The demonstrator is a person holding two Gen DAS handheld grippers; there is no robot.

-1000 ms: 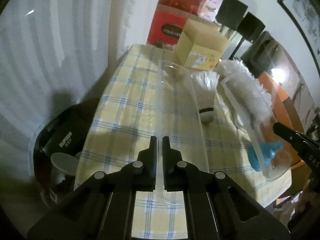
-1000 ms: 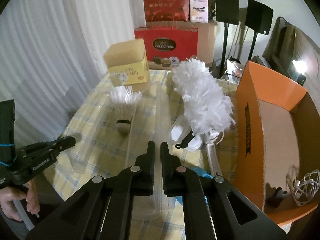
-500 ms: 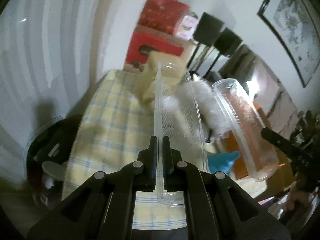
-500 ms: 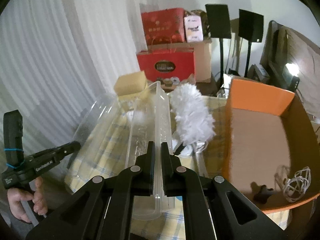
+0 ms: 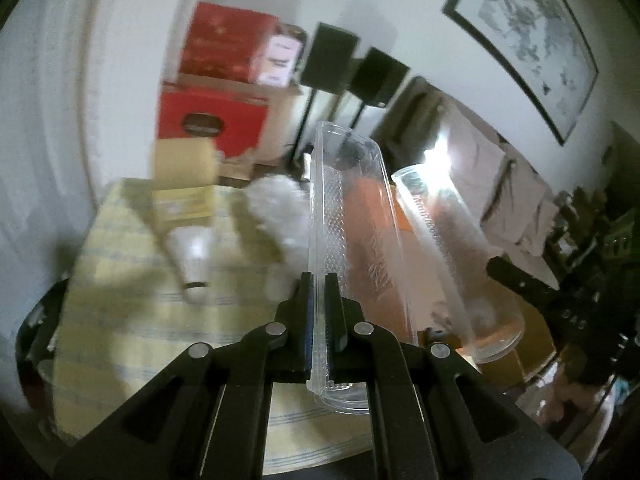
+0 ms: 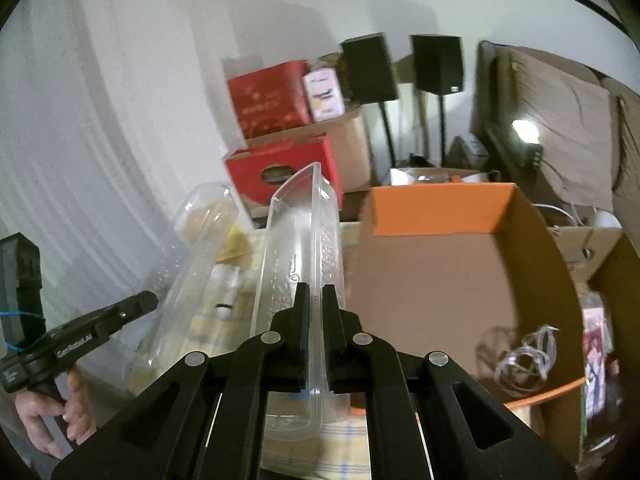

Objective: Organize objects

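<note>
My left gripper [image 5: 319, 282] is shut on the side rim of a long clear plastic tray [image 5: 352, 220], which hangs in the air above the table. My right gripper [image 6: 316, 292] is shut on the rim of a second clear tray [image 6: 296, 240], also lifted. Each view shows the other tray beside it: the right-hand tray [image 5: 452, 248] with the right gripper [image 5: 496, 268], and the left-hand tray [image 6: 188, 248] with the left gripper [image 6: 150, 300]. A white shuttlecock [image 5: 192, 256] and a fluffy white duster [image 5: 280, 208] lie on the checked tablecloth [image 5: 120, 320].
An open orange cardboard box [image 6: 432, 208] stands to the right, with a coiled white cable [image 6: 524, 356] inside. A yellow carton [image 5: 182, 184] sits at the table's far end. Red gift boxes [image 6: 276, 100] and two black speakers stand behind. A person's hand [image 6: 60, 420] grips the left handle.
Both grippers have risen with their clear trays, lifting them off the table. The views have swung right, so the orange box now fills more of the right wrist view.
</note>
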